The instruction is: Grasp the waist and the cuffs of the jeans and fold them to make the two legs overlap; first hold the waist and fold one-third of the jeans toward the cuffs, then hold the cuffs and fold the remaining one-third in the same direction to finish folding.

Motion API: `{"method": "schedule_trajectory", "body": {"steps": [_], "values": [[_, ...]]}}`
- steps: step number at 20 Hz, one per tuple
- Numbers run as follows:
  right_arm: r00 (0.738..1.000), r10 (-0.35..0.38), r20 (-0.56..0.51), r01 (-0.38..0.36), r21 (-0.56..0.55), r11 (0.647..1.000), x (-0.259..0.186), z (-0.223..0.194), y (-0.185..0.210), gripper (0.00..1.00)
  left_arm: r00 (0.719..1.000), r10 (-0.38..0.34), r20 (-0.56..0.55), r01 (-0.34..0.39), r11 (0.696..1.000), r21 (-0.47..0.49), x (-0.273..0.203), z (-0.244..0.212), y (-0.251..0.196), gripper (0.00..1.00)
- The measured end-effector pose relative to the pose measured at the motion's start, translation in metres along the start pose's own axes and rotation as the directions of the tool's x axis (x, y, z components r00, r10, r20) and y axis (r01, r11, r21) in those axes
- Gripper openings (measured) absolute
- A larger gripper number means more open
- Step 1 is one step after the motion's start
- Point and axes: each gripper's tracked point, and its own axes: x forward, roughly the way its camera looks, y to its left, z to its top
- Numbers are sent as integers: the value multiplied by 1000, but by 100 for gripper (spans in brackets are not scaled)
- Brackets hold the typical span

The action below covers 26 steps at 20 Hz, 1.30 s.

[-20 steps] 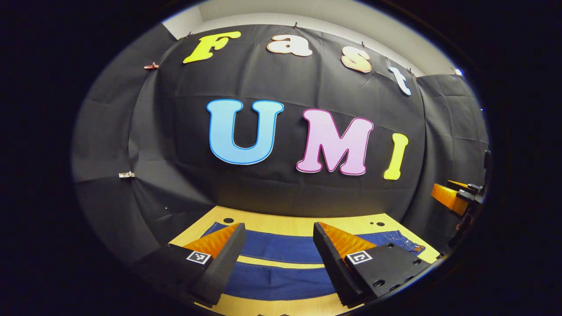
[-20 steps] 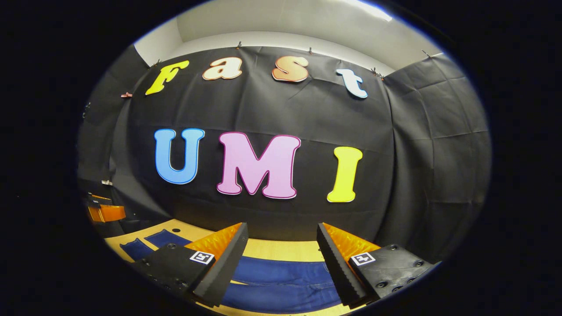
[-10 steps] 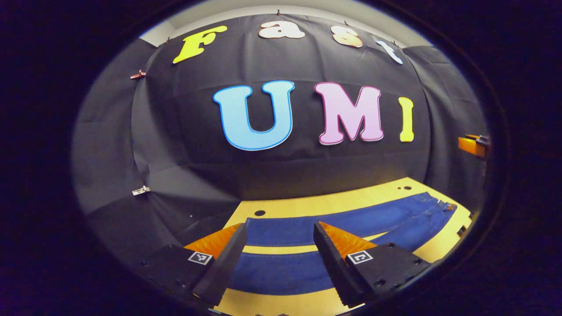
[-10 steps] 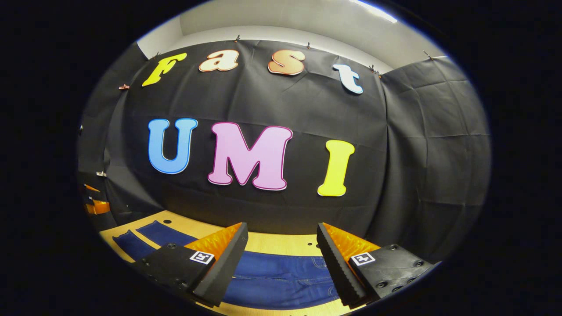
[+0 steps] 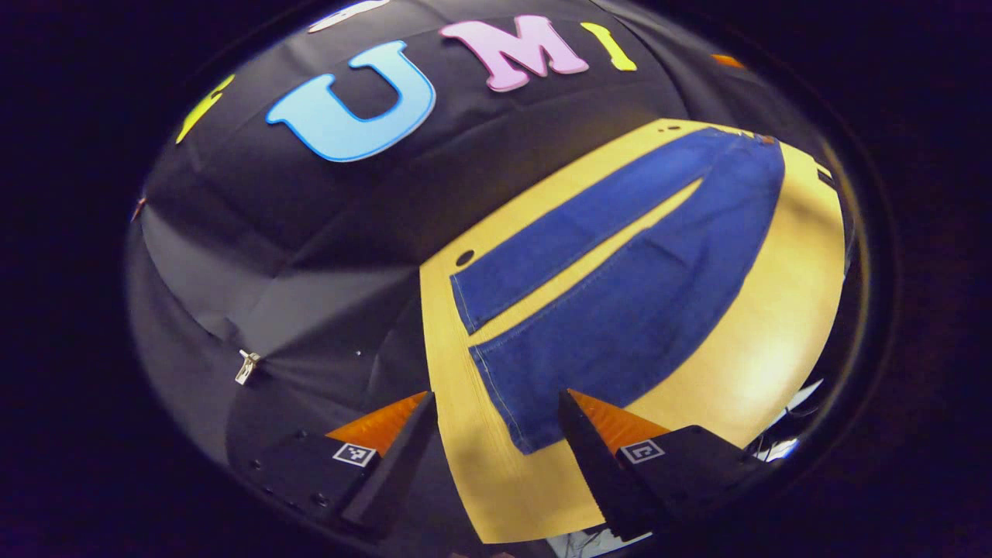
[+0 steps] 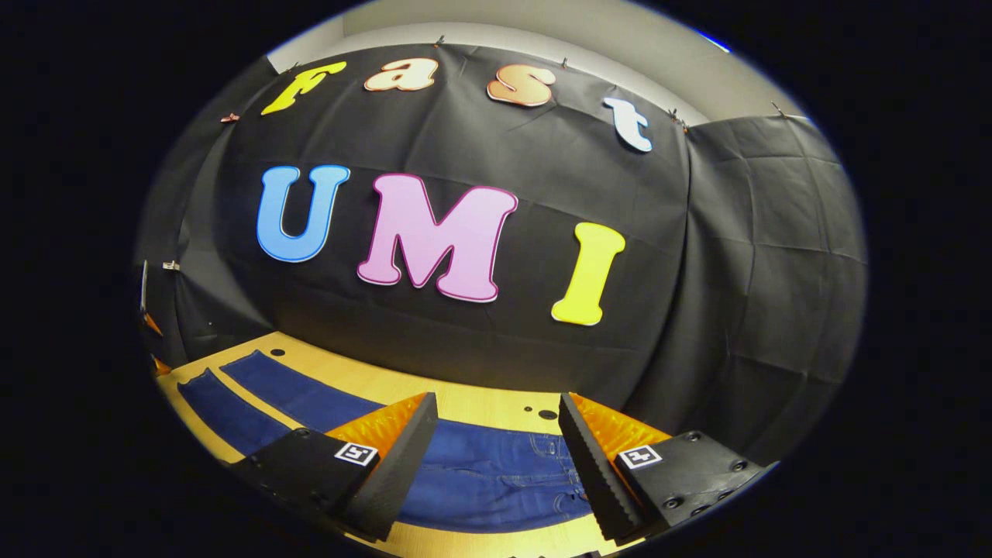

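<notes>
Blue jeans lie flat and unfolded on the wooden table, both legs spread side by side with a thin gap between them. In the left gripper view the two cuffs are nearest, and my left gripper hangs open above the nearer cuff, apart from the cloth. In the right gripper view the waist end of the jeans lies between the fingers of my right gripper, which stands open above it with nothing held. The legs stretch away to the left.
The table's left edge lies close to the cuffs, with black cloth hanging below it. The black booth wall rises just behind the table's far edge. Small round holes mark the tabletop near the waist.
The left gripper has swung left and tilted steeply down, so the cuffs and the whole length of the jeans now show. The right gripper has dipped and turned slightly over the waist. Both stay open.
</notes>
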Motion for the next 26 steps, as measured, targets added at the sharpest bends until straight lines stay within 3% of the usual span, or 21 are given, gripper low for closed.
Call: {"method": "schedule_trajectory", "body": {"steps": [2, 6, 9, 10, 13, 15, 16, 17, 18, 19, 20, 21, 23, 26], "values": [[1000, -14, -9, 13, -34, 999, 4, -10, -3, 94, 997, -50, -57, 59, 986, 155, 17, -25, -5, 98], [994, -53, -95, 51, -14, 999, 8, -40, -17, 96, 982, -133, -133, 175, 901, 398, 44, -48, -22, 98], [988, -73, -137, 68, -39, 997, 14, -62, -26, 96, 976, -153, -152, 207, 859, 468, 70, -48, -31, 98], [986, -80, -150, 71, -65, 995, 15, -69, -31, 96, 977, -150, -149, 204, 849, 487, 77, -43, -29, 92], [983, -83, -163, 64, -118, 991, 25, -87, -45, 96, 974, -157, -164, 219, 837, 502, 88, -35, -30, 92], [982, -69, -176, 33, -197, 980, 36, -104, -55, 99, 971, -159, -181, 231, 827, 512, 99, -28, -32, 84], [983, -61, -174, 15, -253, 967, 43, -111, -64, 96, 967, -164, -197, 244, 824, 512, 105, -26, -35, 71], [982, -54, -180, -3, -302, 953, 50, -121, -72, 96, 965, -159, -208, 246, 823, 513, 116, -24, -34, 66], [981, -45, -191, -24, -344, 939, 56, -130, -81, 96, 962, -159, -221, 253, 820, 514, 119, -22, -35, 43], [978, -42, -205, -40, -382, 923, 61, -141, -92, 96, 960, -158, -233, 259, 821, 510, 120, -21, -38, 43], [974, -36, -223, -63, -423, 904, 66, -151, -102, 97, 957, -160, -240, 264, 821, 505, 122, -19, -43, 19], [971, -23, -238, -95, -473, 876, 69, -160, -110, 96, 959, -154, -239, 258, 825, 502, 121, -21, -40, 13], [961, 32, -273, -194, -595, 780, 75, -177, -123, 97, 954, -165, -249, 270, 836, 478, 120, -22, -42, 8], [909, 122, -400, -395, -728, 561, 69, -220, -137, 96, 938, -211, -275, 314, 851, 421, 120, -19, -43, 6]]}}
